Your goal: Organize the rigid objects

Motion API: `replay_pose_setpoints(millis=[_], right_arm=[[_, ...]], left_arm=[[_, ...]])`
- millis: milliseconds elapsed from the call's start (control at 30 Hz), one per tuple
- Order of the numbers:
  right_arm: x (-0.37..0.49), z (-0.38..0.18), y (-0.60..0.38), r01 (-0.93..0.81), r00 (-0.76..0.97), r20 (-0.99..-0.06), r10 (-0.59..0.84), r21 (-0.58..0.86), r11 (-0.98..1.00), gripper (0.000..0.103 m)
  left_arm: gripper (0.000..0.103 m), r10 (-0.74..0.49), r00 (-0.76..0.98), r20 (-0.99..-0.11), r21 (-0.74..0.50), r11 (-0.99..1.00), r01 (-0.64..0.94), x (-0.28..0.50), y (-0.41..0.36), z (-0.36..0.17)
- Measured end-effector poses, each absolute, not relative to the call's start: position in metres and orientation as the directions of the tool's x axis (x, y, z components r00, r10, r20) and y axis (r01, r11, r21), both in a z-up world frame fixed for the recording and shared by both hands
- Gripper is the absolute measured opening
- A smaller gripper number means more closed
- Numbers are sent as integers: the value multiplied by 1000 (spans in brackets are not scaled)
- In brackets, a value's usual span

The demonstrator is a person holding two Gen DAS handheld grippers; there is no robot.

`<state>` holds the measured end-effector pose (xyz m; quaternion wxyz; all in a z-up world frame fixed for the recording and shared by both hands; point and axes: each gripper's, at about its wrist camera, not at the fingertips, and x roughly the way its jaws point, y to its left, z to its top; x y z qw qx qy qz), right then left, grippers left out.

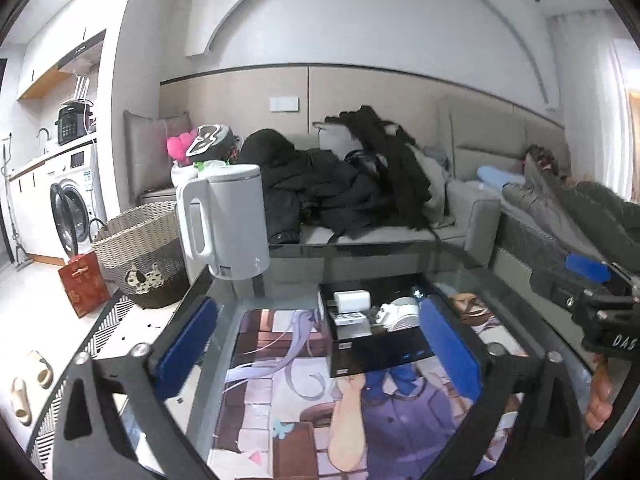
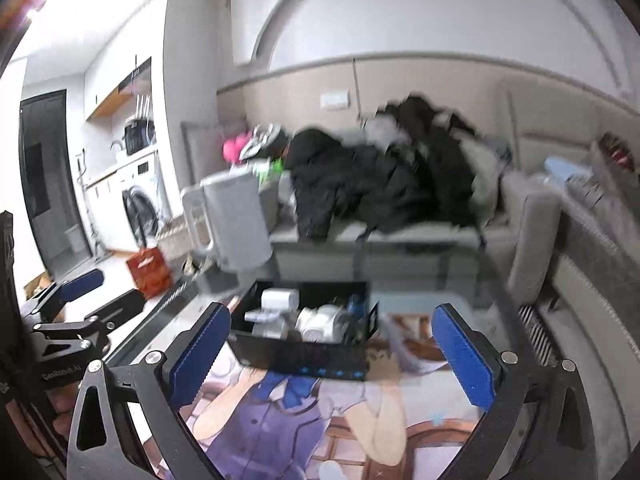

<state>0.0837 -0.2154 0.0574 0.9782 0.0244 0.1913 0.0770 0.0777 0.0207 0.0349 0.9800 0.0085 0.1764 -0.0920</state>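
Box (image 1: pixel 376 332) is the word for the black thing that holds the small hard stuff. It sits on the glass worktop (image 1: pixel 288 280), on top of a big cartoon mat (image 1: pixel 280 380). Inside it lie white chargers (image 1: pixel 352 300) and a round white plug (image 2: pixel 320 322), packed close together. The box looks full, so I think the tidy job is near its end.

The box lies straight ahead of both grippers, a little way off and touching neither. Its long side runs left to right across both views. The left gripper (image 1: pixel 316 352) is spread wide and holds nothing. The right gripper (image 2: pixel 332 354) is spread wide too, with nothing in it. Both look about as near to the box as each other.

A white kettle (image 1: pixel 224 220) stands on the far left corner of the worktop, well apart from the box. Behind the worktop is a sofa (image 1: pixel 460 216) with dark clothes (image 1: pixel 340 188) piled on it. A woven basket (image 1: pixel 140 248) sits on the floor.
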Motion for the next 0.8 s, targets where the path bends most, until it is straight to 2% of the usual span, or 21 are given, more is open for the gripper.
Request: replay_pose_setpoints(millis=[133, 300, 500, 800], right_arm=[[56, 62, -214, -132, 937, -321, 136, 35, 991, 102], [39, 52, -208, -157, 938, -315, 144, -14, 988, 102], [51, 33, -205, -145, 911, -391, 134, 1, 989, 102], [58, 22, -197, -162, 888, -434, 153, 17, 987, 102]], left_arm=[[103, -173, 921, -349, 19, 981, 191, 68, 16, 32], [103, -156, 910, -384, 26, 984, 179, 64, 11, 21], [103, -148, 875, -461, 7, 985, 171, 68, 7, 7], [103, -142, 871, -470, 7, 986, 164, 65, 5, 4]])
